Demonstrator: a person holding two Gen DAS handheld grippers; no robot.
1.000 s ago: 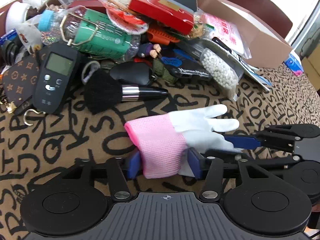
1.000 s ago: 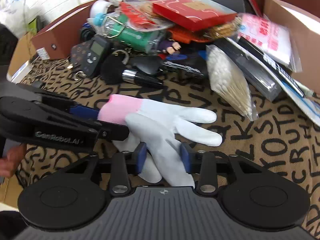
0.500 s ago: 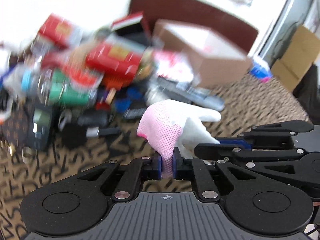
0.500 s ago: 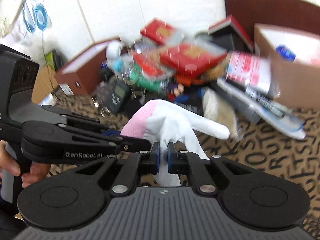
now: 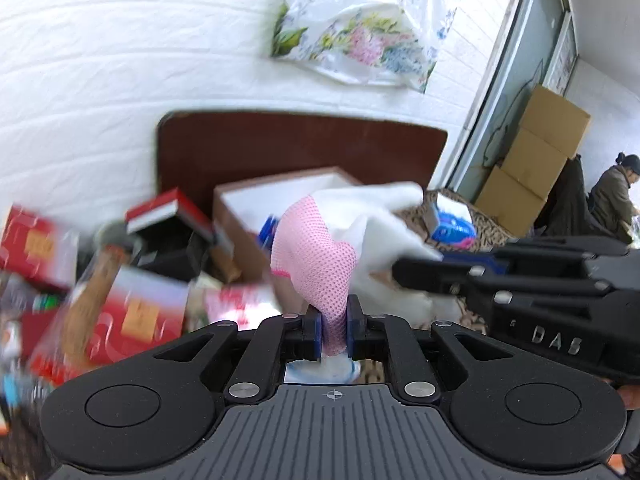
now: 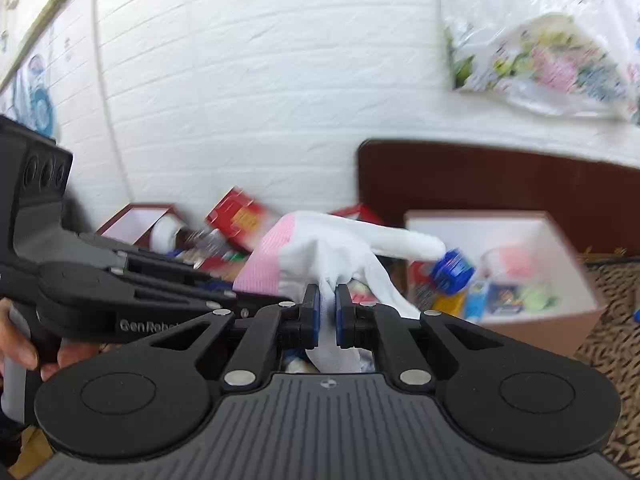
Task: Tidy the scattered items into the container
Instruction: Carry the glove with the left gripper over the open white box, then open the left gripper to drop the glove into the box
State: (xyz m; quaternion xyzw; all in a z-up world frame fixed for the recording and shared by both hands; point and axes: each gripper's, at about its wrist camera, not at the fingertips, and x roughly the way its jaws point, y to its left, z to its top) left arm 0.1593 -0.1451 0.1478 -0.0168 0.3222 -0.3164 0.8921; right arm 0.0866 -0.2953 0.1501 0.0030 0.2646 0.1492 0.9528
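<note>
We have the glove [image 5: 316, 256] off the surface and carried between both tongs: the left tongs [image 5: 334, 334] are clamped on the pink cuff, low centre of the left view, and the right tongs [image 6: 325, 316] are clamped on the white palm fabric, low centre of the right view, with one glove finger sticking out toward the right. The box [image 6: 560, 236] sits at centre right of the right view, open-topped, white inside, brown outside; in the left view it shows partly behind the glove at mid frame [image 5: 248, 200]. Our judgement: the step in hand is the carry to the box. To do it well we would keep both grips firm until the limp fabric hangs over the opening, bring the loose fingers inside the rim, then let go with one side before the other so nothing drapes over the wall. The risk is a finger snagging on the edge. Inside the box we make out a blue round item [image 6: 454, 270], a pale cup-like thing with pink in it, and small coloured packets, all blurred. A second, open brown box [image 6: 136, 220] sits at left centre, its contents mostly hidden. The pile [image 5: 120, 280] of red boxes and packets at left of the left view is not yet tidied.
</note>
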